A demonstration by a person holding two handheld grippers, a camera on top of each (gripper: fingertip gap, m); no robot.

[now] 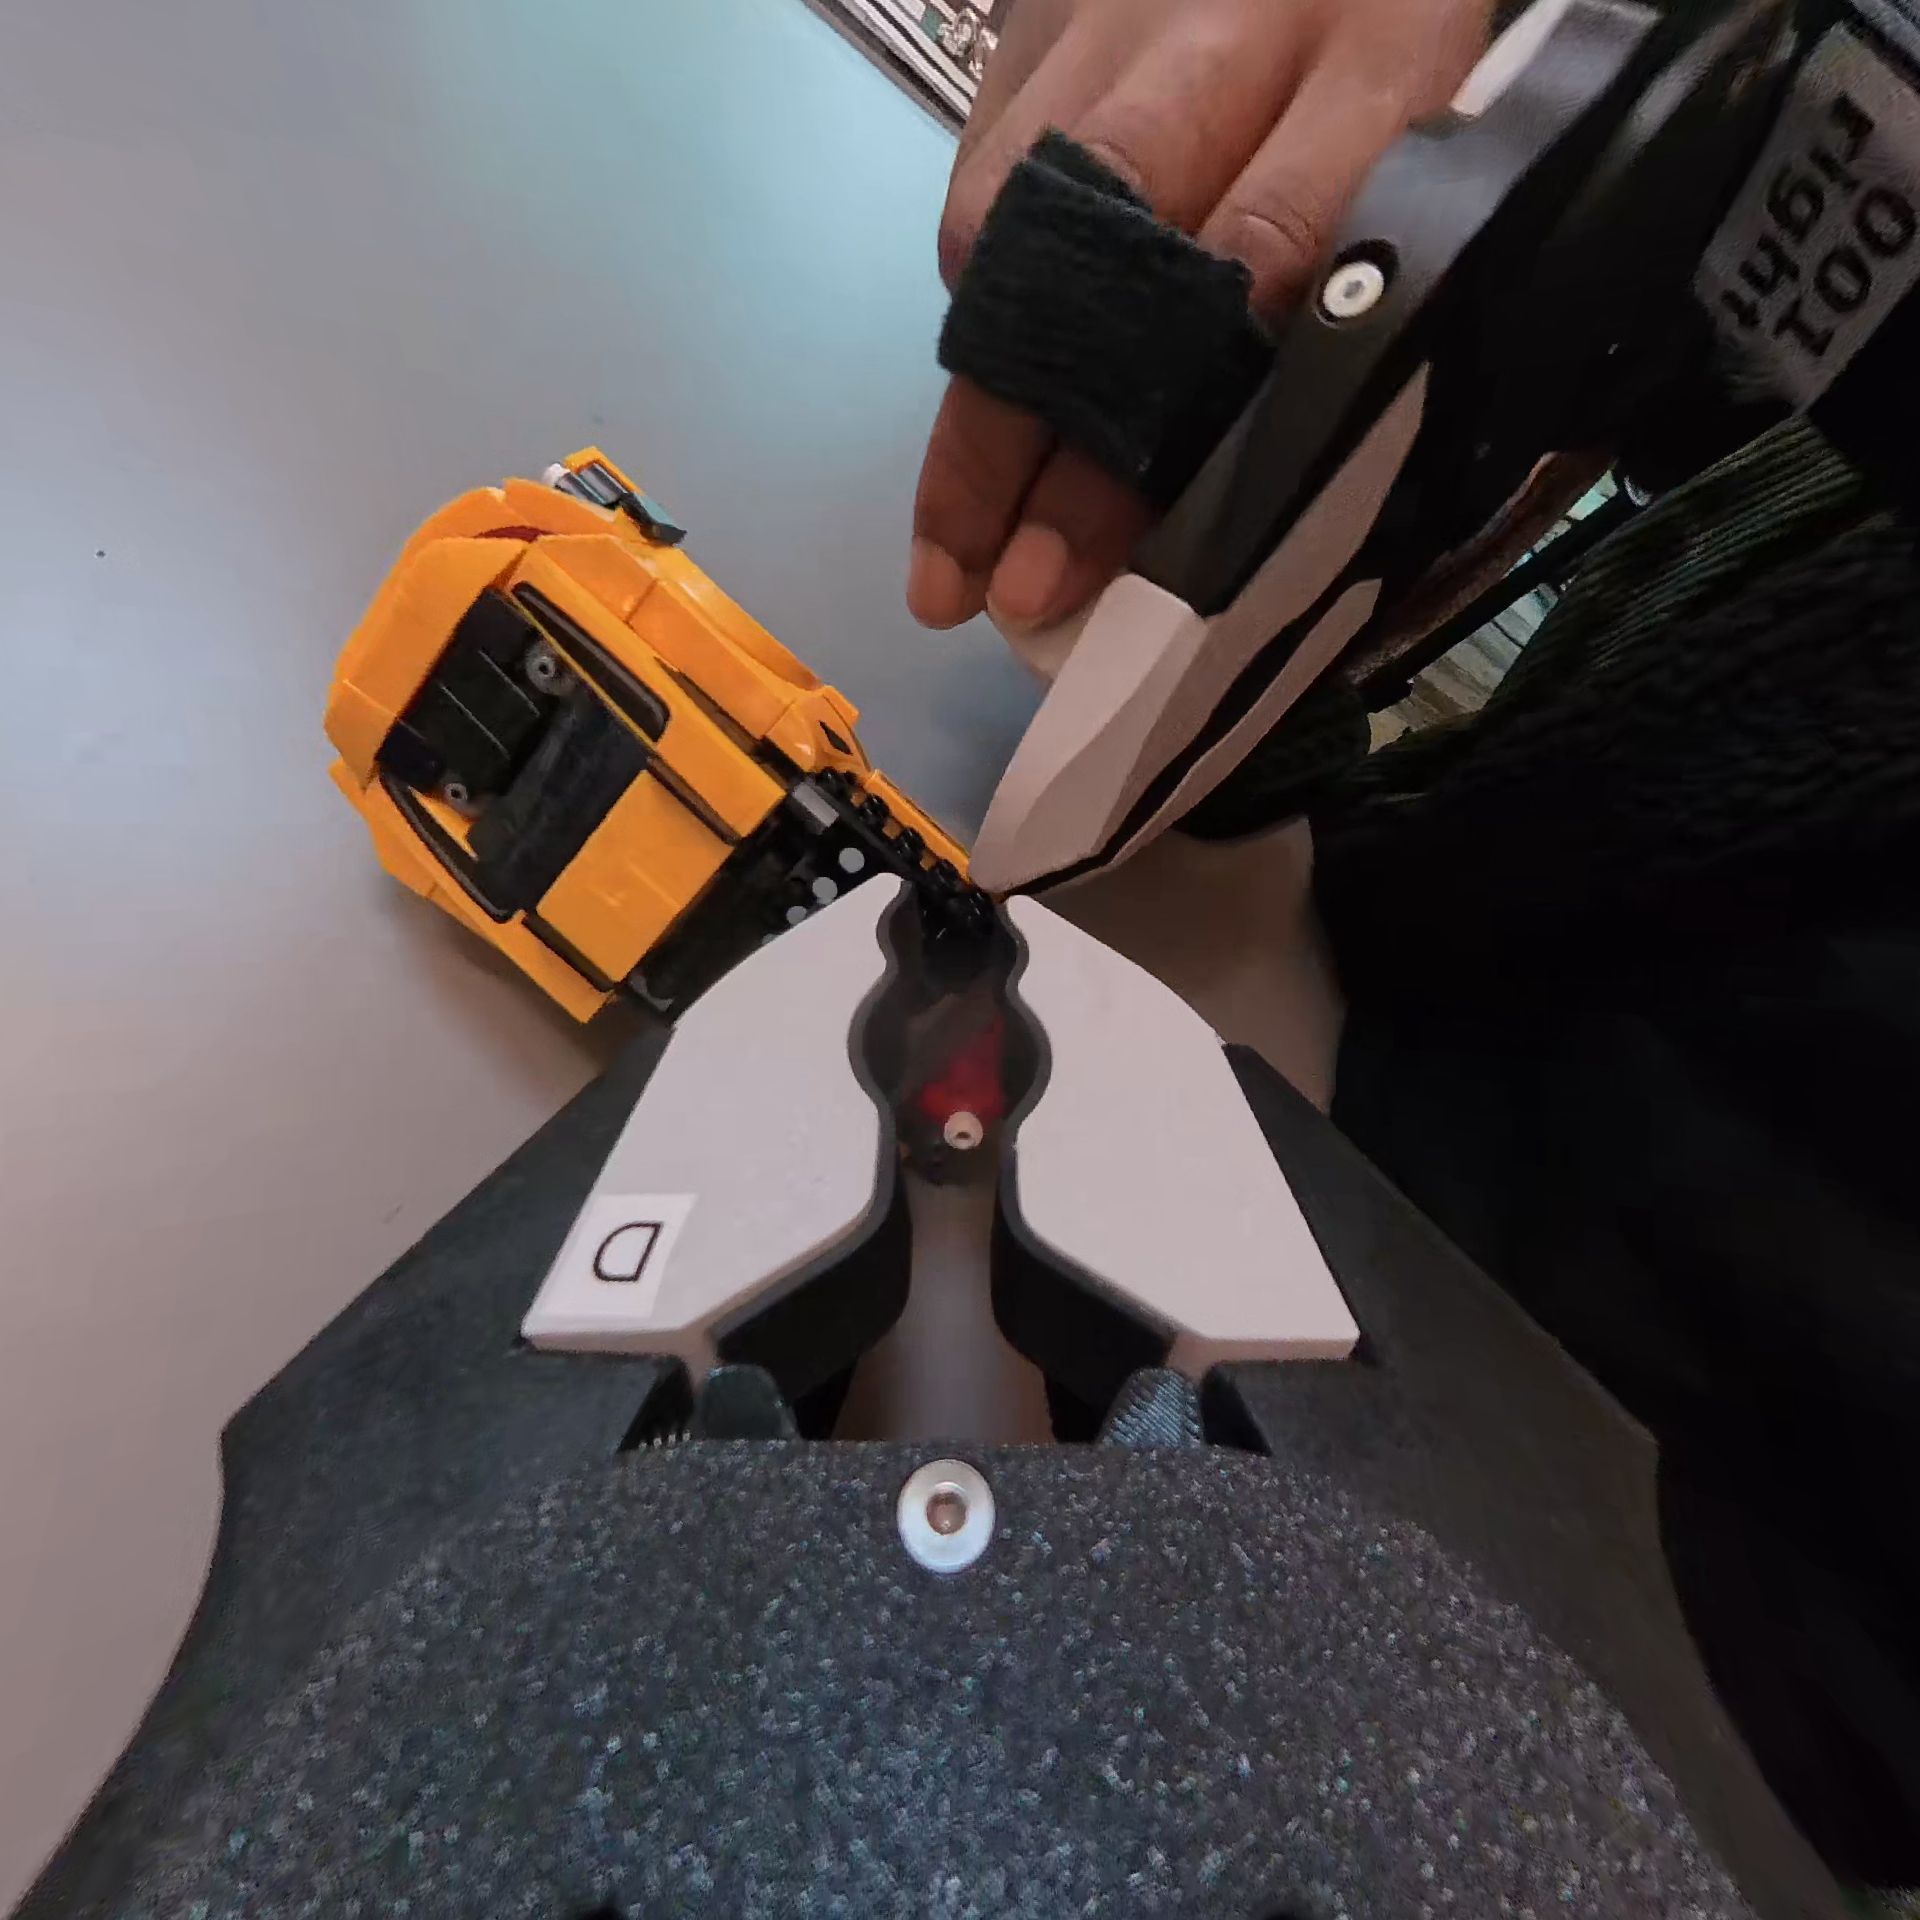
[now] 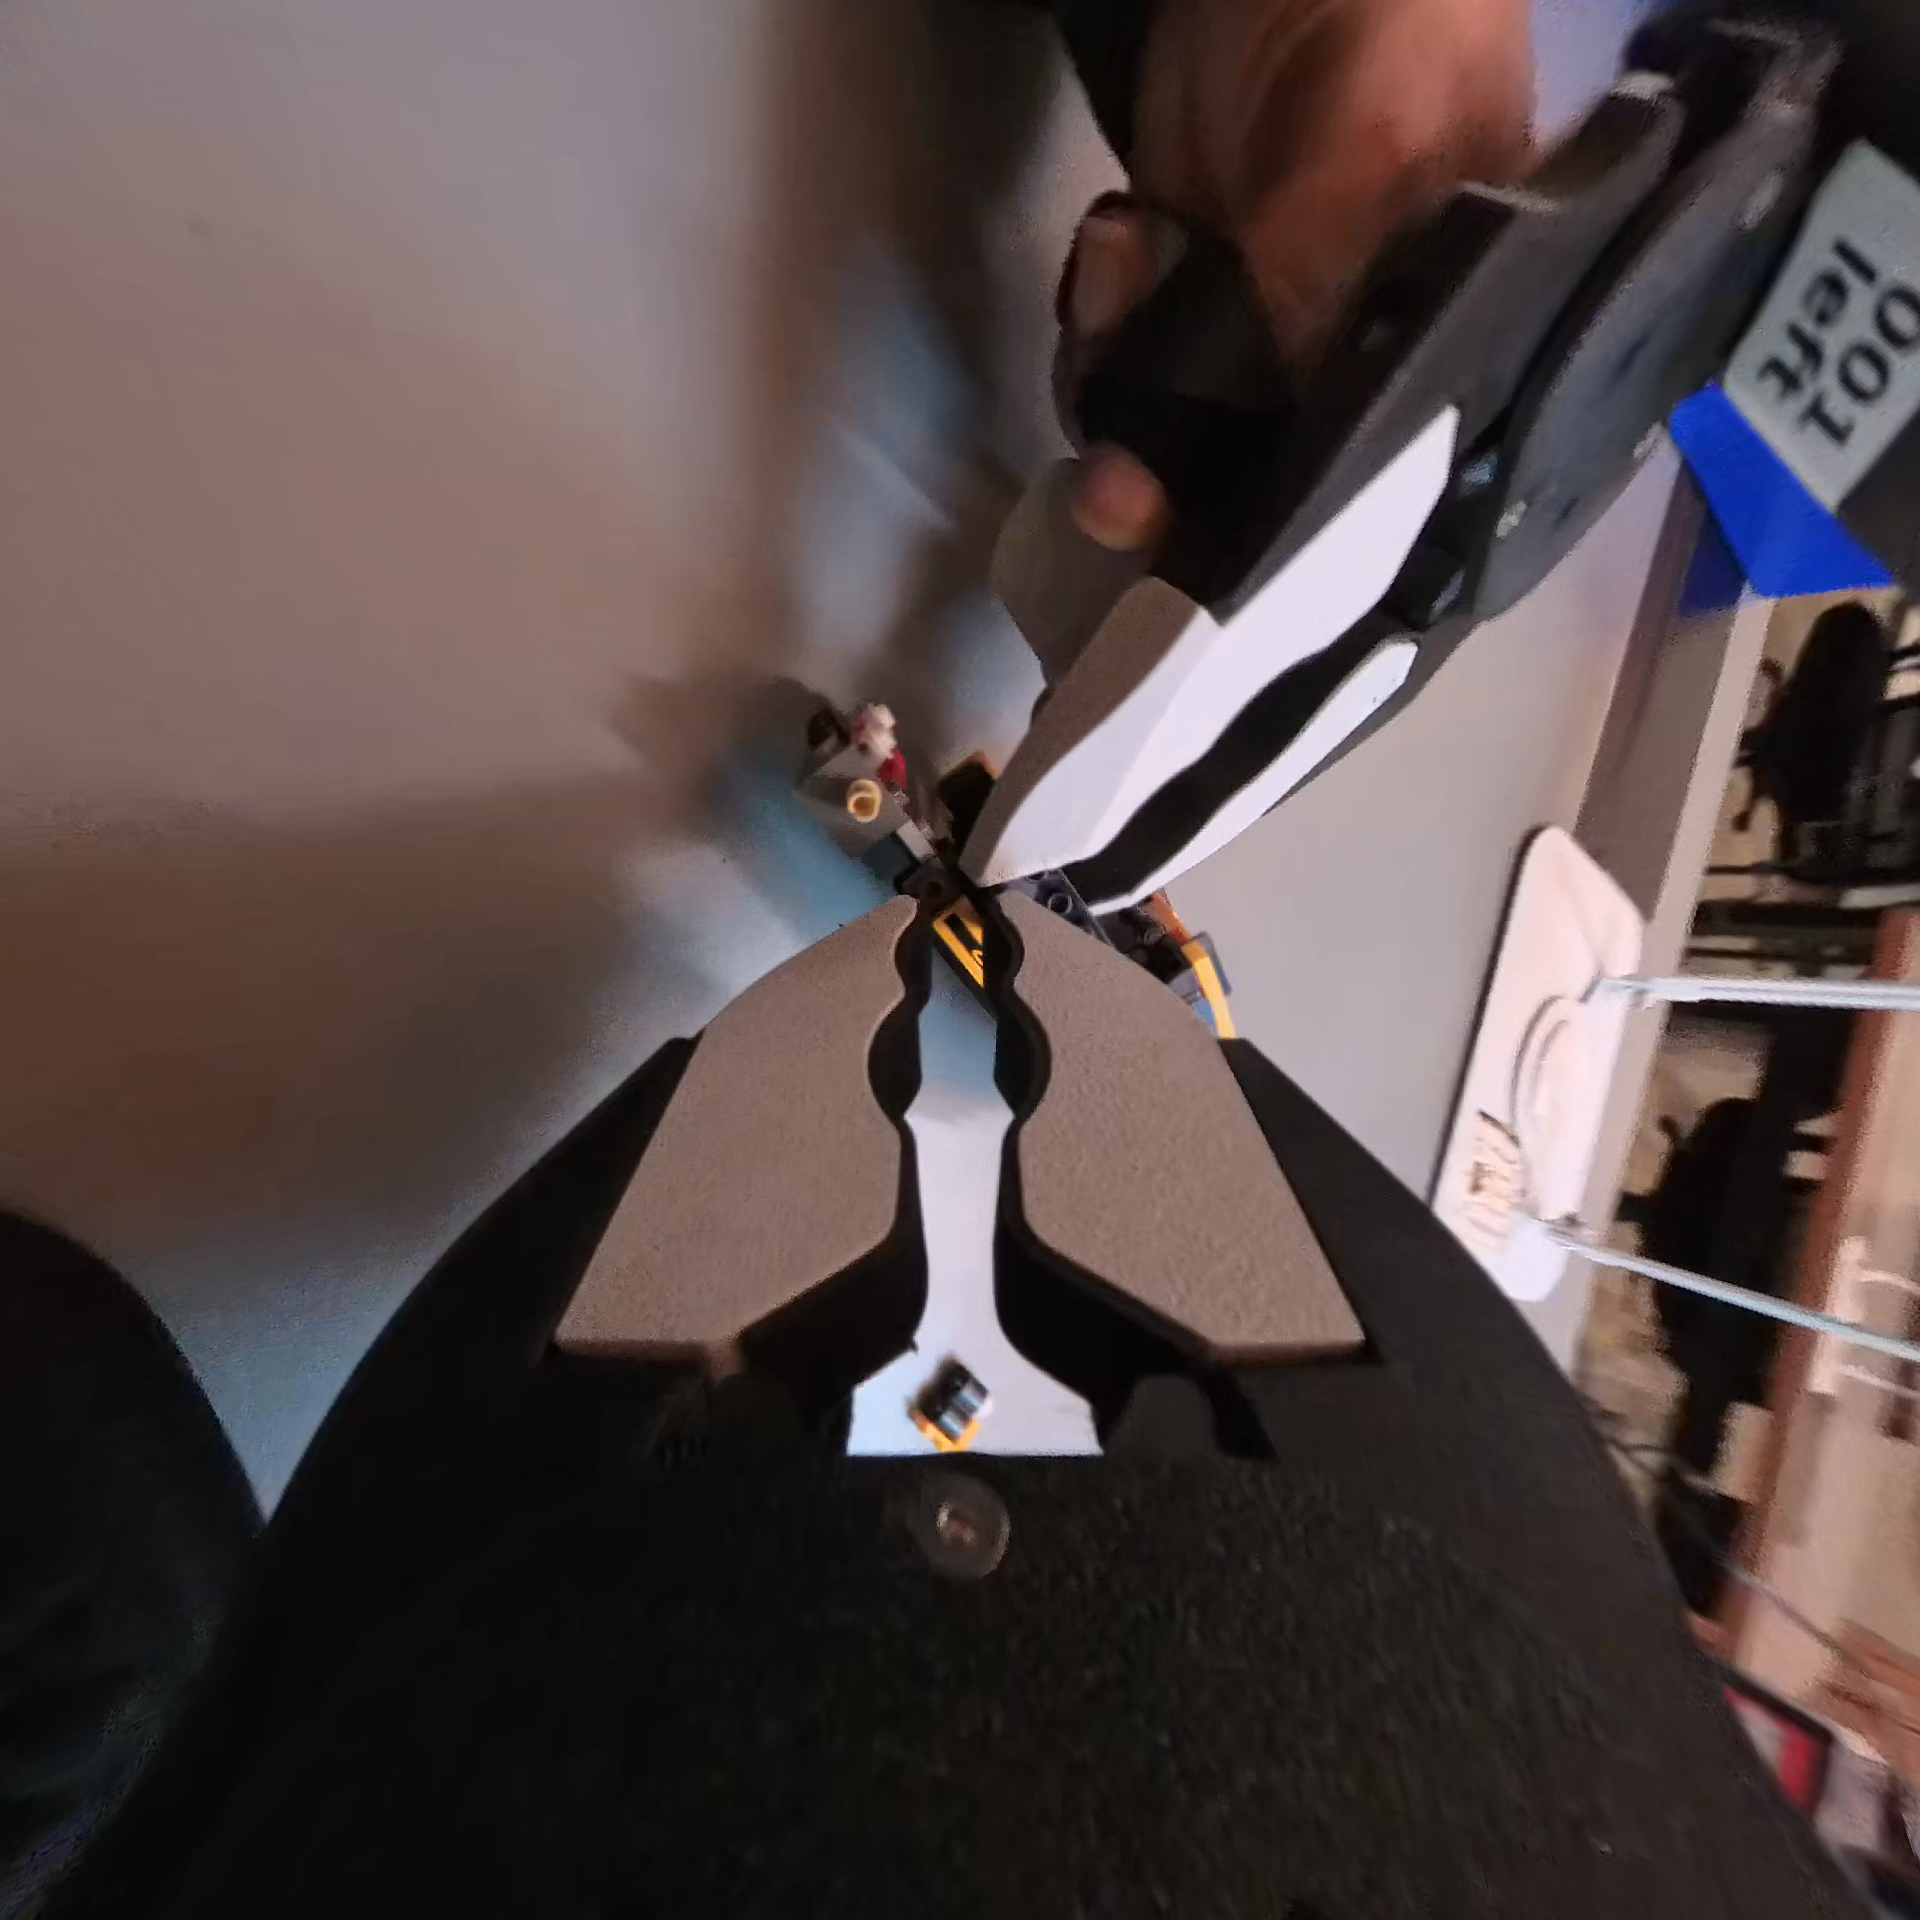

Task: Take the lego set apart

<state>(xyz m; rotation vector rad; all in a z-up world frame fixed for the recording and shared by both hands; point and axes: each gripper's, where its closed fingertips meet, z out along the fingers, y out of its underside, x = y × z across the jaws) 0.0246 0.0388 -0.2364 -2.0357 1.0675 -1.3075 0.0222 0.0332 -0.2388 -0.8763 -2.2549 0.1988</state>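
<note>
Both your left gripper [image 1: 951, 914] and right gripper [image 1: 992, 883] pinch the lego car's [image 1: 582, 727] black studded plate [image 1: 914, 862]; light, rigid, brittle—grip edges.

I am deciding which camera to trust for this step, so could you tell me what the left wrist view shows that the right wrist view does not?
Only the left wrist view shows the yellow car body sharply, lying on the grey table, its black studded strip clamped in the left gripper. Only the right wrist view, which is blurred, shows a small loose piece on the table near that gripper's base. Both show the right gripper nearly closed, its tips meeting the left gripper's tips.
</note>
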